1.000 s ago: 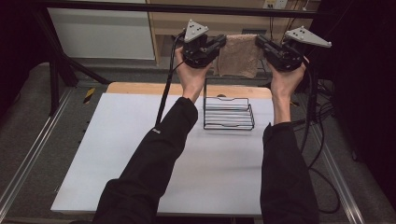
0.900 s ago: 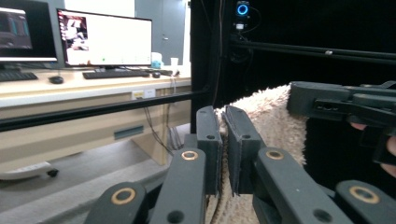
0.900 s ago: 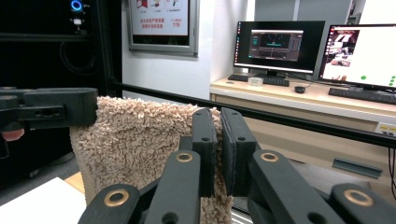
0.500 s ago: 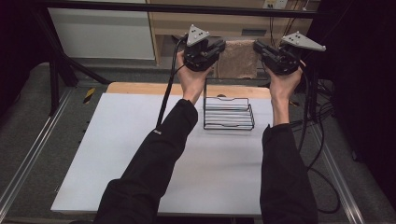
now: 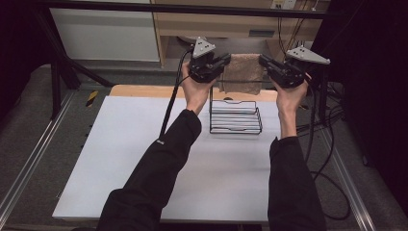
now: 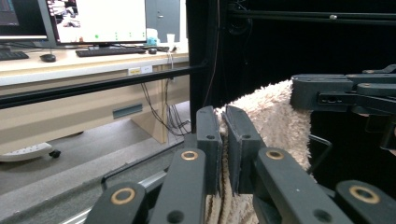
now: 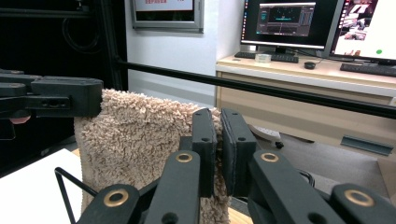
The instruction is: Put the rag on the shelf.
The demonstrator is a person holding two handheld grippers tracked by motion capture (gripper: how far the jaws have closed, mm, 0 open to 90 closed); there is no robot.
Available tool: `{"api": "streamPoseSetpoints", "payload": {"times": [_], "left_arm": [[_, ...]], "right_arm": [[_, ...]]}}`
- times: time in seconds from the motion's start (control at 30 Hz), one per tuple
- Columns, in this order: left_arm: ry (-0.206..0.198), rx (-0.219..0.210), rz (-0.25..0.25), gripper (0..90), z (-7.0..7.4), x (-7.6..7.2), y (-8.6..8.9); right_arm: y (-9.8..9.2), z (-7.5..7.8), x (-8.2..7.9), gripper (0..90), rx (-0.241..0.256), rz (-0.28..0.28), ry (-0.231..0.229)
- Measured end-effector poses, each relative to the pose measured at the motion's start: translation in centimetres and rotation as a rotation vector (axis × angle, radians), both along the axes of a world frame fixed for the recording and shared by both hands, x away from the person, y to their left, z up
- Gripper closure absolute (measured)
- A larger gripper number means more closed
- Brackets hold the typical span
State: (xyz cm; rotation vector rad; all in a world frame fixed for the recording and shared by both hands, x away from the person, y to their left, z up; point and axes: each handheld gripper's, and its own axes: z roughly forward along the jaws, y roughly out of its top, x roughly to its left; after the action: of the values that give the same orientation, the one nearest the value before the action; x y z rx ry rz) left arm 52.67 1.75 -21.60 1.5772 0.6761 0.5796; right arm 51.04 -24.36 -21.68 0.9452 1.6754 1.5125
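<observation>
A fluffy beige towel [image 5: 242, 73] hangs stretched in the air just above the far rim of a black wire rack [image 5: 235, 117], its lower edge near the rack's raised back wire. The left gripper [image 5: 222, 63] pinches the towel's left top corner, jaws narrowed onto the pile; in the left gripper view the cloth [image 6: 275, 126] is squeezed between them. The right gripper [image 5: 263, 62] clamps the opposite corner the same way. The rack stands toward the far edge of a white table [image 5: 120, 154], with a wooden desk [image 5: 226, 24] beyond it
</observation>
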Motion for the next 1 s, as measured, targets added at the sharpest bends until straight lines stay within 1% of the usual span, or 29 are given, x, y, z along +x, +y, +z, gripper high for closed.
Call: {"api": "streamPoseSetpoints", "payload": {"times": [0.03,0.07,0.1,0.2,0.23,0.37,0.47,0.6,0.73,0.8,1.0], "left_arm": [[0.002,-0.003,-0.001,84.1,-0.1,-0.1,-0.1],[0.003,0.007,-0.004,84.0,-0.1,-0.1,-0.1],[0.005,0.008,-0.006,84.0,-0.2,-0.2,-0.1],[0.004,0.002,-0.016,84.0,-0.2,-0.5,-0.1],[0.009,0.002,-0.024,84.0,-0.2,-0.6,0.0],[0.011,0.006,-0.028,84.0,-0.3,-1.0,0.0],[0.016,0.009,-0.033,84.0,-0.4,-1.1,0.1],[0.012,0.009,-0.047,84.0,-0.4,-1.5,0.2],[0.015,0.017,-0.057,83.9,-0.6,-1.8,0.3],[0.02,0.025,-0.064,83.9,-0.7,-1.9,0.3],[0.029,0.043,-0.069,83.7,-1.1,-2.3,0.3]], "right_arm": [[0.0,0.0,0.0,84.9,-0.001,0.001,0.0],[-0.1,-0.1,-0.1,84.9,-0.002,0.0,0.002],[-0.1,-0.1,-0.2,84.9,-0.003,0.0,0.002],[-0.2,-0.2,-0.5,84.9,-0.006,0.003,0.002],[-0.3,-0.2,-0.6,84.8,-0.009,0.005,-0.001],[-0.2,-0.2,-1.2,84.8,-0.013,0.012,-0.011],[-0.2,-0.3,-1.4,84.7,-0.015,0.016,-0.007],[-0.3,-0.4,-1.9,84.5,-0.021,0.022,-0.01],[-0.4,-0.4,-2.4,84.3,-0.025,0.034,-0.012],[-0.4,-0.5,-2.7,84.2,-0.034,0.036,-0.011],[-0.4,-1.0,-3.6,84.0,-0.048,0.046,-0.002]]}}
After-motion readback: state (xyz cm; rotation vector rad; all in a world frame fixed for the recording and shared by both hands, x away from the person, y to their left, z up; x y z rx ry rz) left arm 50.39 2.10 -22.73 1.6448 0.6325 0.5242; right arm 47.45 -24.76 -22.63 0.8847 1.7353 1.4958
